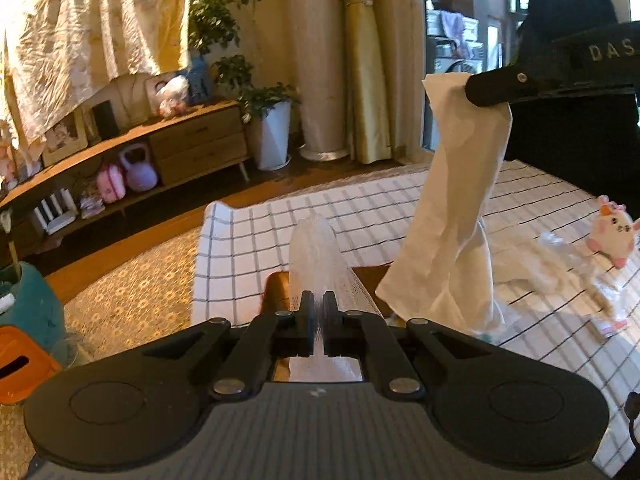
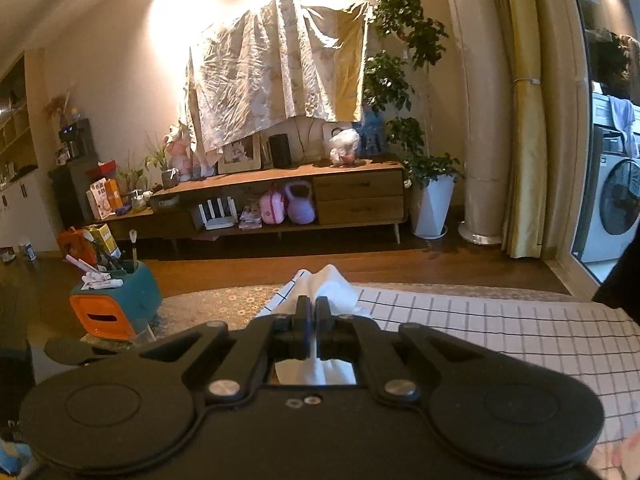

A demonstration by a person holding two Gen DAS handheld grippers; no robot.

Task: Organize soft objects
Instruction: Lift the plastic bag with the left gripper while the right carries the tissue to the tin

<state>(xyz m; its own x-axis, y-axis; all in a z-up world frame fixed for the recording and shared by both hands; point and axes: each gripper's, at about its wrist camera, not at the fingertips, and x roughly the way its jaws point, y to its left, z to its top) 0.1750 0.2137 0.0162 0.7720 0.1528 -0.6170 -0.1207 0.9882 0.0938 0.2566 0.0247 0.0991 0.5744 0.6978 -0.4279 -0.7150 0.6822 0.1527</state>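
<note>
Both tongs (image 1: 318,304) (image 2: 310,312) on soft white cloth (image 1: 452,216).

A home living room: wooden sideboard (image 2: 280,196), potted plant (image 2: 430,184), curtains (image 2: 524,120).

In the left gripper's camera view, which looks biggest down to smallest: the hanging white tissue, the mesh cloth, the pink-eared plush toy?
1. Hanging white tissue
2. Mesh cloth, though it sits nearest the camera, which enlarges it
3. Plush toy, partly cut off at the frame edge, so its full size is unsure
</note>
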